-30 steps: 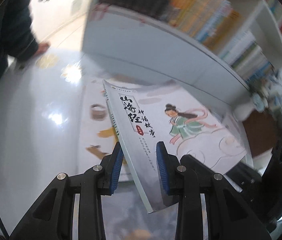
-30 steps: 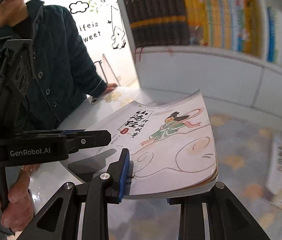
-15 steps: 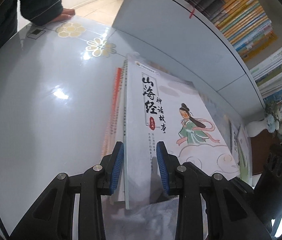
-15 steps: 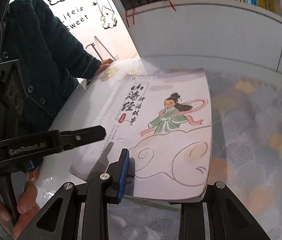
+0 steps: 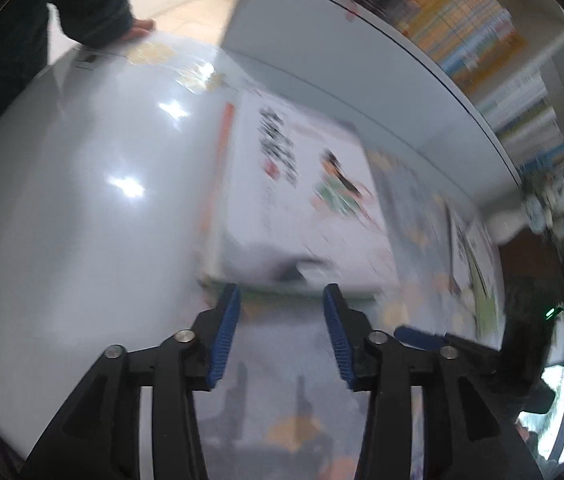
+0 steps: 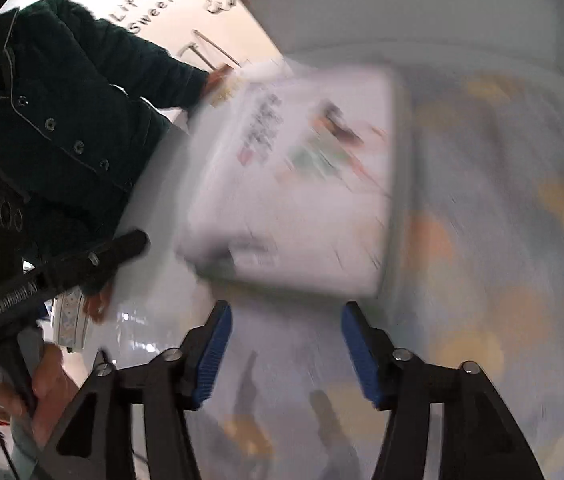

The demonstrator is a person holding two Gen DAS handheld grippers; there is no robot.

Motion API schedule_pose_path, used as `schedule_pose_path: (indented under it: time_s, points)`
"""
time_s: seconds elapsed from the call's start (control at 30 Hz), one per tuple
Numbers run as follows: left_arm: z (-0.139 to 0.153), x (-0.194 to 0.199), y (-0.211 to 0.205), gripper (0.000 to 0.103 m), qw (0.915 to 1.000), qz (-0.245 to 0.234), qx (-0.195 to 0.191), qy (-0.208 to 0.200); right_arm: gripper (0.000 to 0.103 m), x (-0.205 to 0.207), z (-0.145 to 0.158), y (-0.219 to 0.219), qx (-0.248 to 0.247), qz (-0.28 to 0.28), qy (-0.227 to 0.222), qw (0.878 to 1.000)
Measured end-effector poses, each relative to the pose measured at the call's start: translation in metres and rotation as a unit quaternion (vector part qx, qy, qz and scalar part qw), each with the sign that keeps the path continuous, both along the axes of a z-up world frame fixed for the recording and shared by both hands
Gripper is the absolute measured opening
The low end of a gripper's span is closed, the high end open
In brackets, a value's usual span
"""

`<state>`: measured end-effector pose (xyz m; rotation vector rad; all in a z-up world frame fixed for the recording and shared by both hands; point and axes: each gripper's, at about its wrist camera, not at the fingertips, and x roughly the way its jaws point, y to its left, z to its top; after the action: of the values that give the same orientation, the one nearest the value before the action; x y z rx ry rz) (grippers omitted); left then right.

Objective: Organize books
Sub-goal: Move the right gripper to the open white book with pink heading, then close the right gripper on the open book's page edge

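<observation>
Storybook (image 5: 302, 204) lies on the worktop (image 5: 82, 220); left gripper (image 5: 280, 336) and right gripper (image 6: 284, 350) jaws opening, empty.

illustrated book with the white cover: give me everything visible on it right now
The illustrated book is a thin softcover with a white, glossy-looking cover, dark vertical title characters, and a figure in green with dark hair; motion blur hides finer detail. It lies flat, cover up, atop other books whose orange and green edges show beneath, on the white table. Neither gripper holds it: the left gripper and right gripper are opening just short of its near edge.
</observation>
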<state>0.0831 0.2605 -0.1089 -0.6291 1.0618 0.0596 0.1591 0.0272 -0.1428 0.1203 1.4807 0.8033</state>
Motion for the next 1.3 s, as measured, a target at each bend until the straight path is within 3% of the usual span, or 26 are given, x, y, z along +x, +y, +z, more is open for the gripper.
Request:
schedule_pose_path:
  time_s: [0.03,0.1,0.23,0.33,0.6,0.7,0.8,0.9,1.03,1.3]
  points:
    - [0.003,0.001,-0.015,0.053,0.9999,-0.015,-0.001,0.002,0.064,-0.008,-0.003,-0.018,-0.004,-0.012,0.011,1.0]
    - [0.008,0.0,-0.04,0.077,0.9993,-0.038,-0.002,-0.003,0.064,-0.027,-0.012,-0.063,-0.009,-0.051,0.038,0.998]
    - [0.017,0.012,-0.101,0.079,0.9955,-0.095,0.002,-0.003,0.064,-0.055,-0.03,-0.155,-0.024,-0.146,0.099,0.984]
    - [0.023,0.027,-0.155,0.079,0.9905,-0.138,0.01,0.001,0.064,-0.067,-0.032,-0.226,0.01,-0.229,0.131,0.965]
    - [0.053,0.069,-0.301,0.079,0.9728,-0.225,0.051,-0.017,0.064,-0.042,0.015,-0.336,0.013,-0.283,0.039,0.958]
    - [0.056,0.088,-0.336,0.079,0.9694,-0.239,0.056,-0.01,0.064,-0.033,0.011,-0.37,0.004,-0.304,0.038,0.952]
    - [0.059,0.11,-0.356,0.079,0.9692,-0.239,0.056,-0.02,0.064,-0.019,0.006,-0.401,0.014,-0.32,0.053,0.946]
    - [0.057,0.137,-0.37,0.079,0.9663,-0.245,0.075,-0.028,0.064,0.003,0.012,-0.42,0.012,-0.323,0.033,0.946]
    - [0.03,0.197,-0.383,0.078,0.9684,-0.241,0.064,0.006,0.064,0.042,0.019,-0.442,-0.004,-0.333,-0.004,0.943]
    - [-0.008,0.286,-0.404,0.073,0.9695,-0.24,0.044,0.02,0.064,0.11,-0.002,-0.453,-0.017,-0.335,-0.021,0.942]
